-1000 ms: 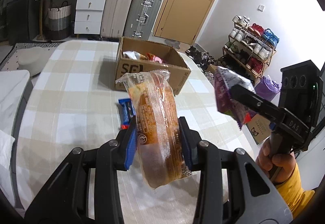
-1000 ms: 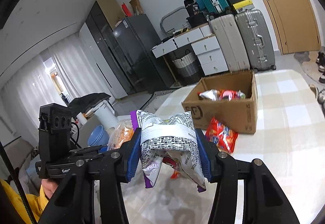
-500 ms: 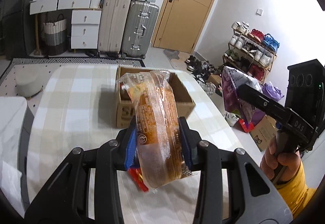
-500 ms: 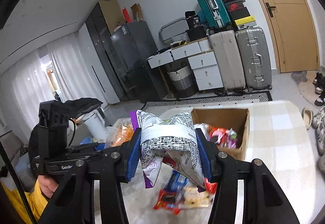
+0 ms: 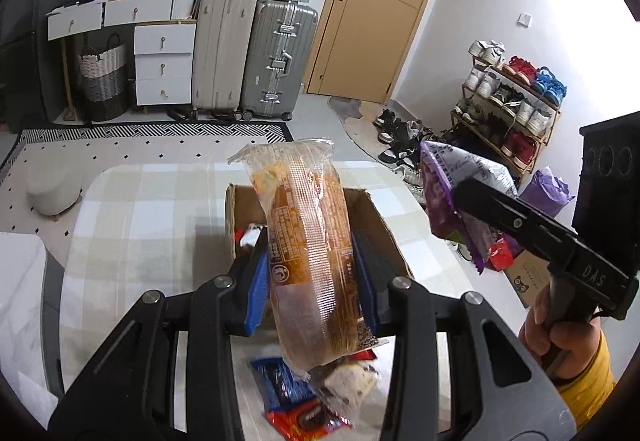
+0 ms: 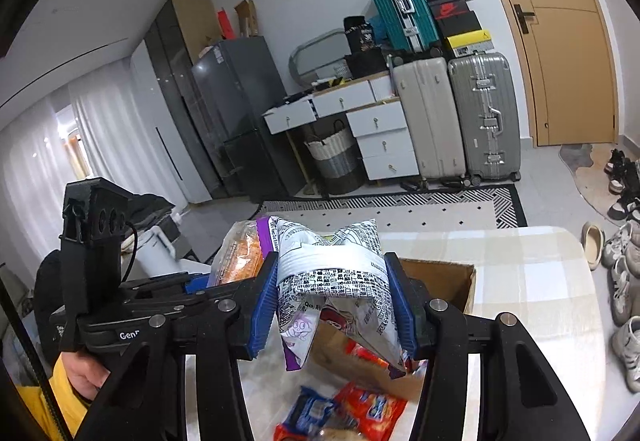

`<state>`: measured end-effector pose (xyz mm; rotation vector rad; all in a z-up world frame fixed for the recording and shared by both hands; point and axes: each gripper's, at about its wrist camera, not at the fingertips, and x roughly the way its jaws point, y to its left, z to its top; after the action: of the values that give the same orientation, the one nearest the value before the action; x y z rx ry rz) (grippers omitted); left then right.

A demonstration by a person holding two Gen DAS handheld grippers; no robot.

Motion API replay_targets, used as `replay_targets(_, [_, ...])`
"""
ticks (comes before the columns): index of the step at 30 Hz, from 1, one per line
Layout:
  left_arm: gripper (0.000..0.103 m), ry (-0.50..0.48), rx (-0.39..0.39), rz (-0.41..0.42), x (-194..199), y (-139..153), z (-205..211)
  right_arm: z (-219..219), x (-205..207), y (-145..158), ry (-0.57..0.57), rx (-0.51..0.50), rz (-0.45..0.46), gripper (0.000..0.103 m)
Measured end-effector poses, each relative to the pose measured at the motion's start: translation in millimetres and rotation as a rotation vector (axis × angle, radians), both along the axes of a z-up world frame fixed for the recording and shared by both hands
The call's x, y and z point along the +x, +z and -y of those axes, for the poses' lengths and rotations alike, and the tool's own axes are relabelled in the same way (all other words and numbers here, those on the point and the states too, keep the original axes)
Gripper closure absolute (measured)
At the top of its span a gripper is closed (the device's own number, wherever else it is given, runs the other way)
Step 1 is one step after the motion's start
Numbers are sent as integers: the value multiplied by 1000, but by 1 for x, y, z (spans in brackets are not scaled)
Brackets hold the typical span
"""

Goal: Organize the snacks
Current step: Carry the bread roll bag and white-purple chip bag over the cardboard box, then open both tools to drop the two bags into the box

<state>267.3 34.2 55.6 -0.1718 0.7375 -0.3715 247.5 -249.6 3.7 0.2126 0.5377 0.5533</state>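
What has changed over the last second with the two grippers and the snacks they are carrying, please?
Both grippers have risen and moved toward the cardboard box, which now sits under the held snacks instead of ahead of them. The left gripper is still shut on the orange bread pack, the right gripper on the purple-and-white snack bag. Nothing was released; loose snacks remain on the table.

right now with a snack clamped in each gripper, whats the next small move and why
Probably ease the left gripper forward and down, then open it. Its orange cake pack hangs over the near edge of the open cardboard box, which already holds snacks. The right gripper, shut on the purple-and-white snack bag, can follow.
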Motion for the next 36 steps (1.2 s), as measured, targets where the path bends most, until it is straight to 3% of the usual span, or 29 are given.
replay_targets(8, [68, -7, 25, -63, 76, -24, 25, -5, 55, -22, -23, -48, -75, 52])
replay_targets(18, [68, -10, 29, -149, 150, -75, 44, 0, 99, -64, -50, -64, -176, 52])
replay_targets(27, [68, -2, 33, -179, 182, -105, 53, -2, 104, -79, -48, -86, -199, 52])
replay_targets(36, [68, 9, 48, -164, 193, -112, 50, -5, 111, -87, -46, -90, -220, 52])
